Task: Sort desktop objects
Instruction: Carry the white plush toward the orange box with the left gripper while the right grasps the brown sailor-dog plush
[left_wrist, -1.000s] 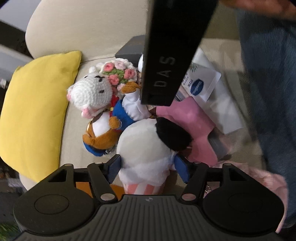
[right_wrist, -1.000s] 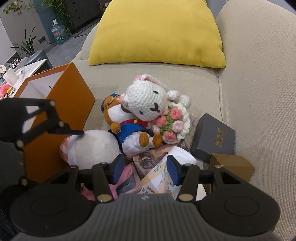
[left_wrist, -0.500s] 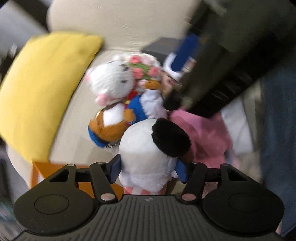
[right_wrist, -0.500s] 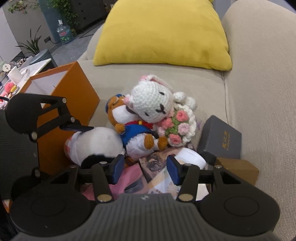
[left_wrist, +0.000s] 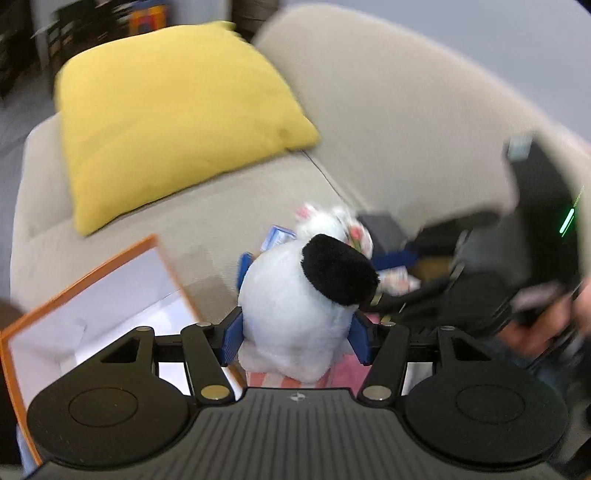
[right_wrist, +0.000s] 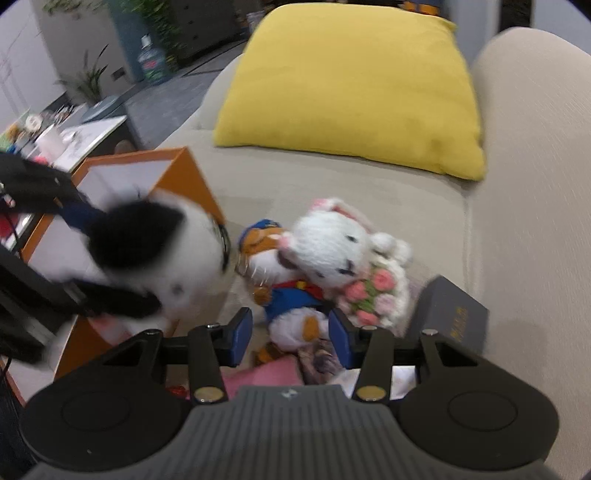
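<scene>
Left gripper (left_wrist: 295, 341) lifts the white plush toy (left_wrist: 295, 306)

Its jaws clamp the toy; the orange box (left_wrist: 92, 295) sits at eight o'clock. Right gripper (right_wrist: 290, 338) jaws, closing, hold nothing.

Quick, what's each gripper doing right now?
Left gripper: shut on the white plush toy with a black ear.
Right gripper: empty, jaws closing.

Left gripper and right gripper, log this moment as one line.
left gripper: shut on white plush, beside orange box | right gripper: closing, empty, over duck toy | sofa
</scene>
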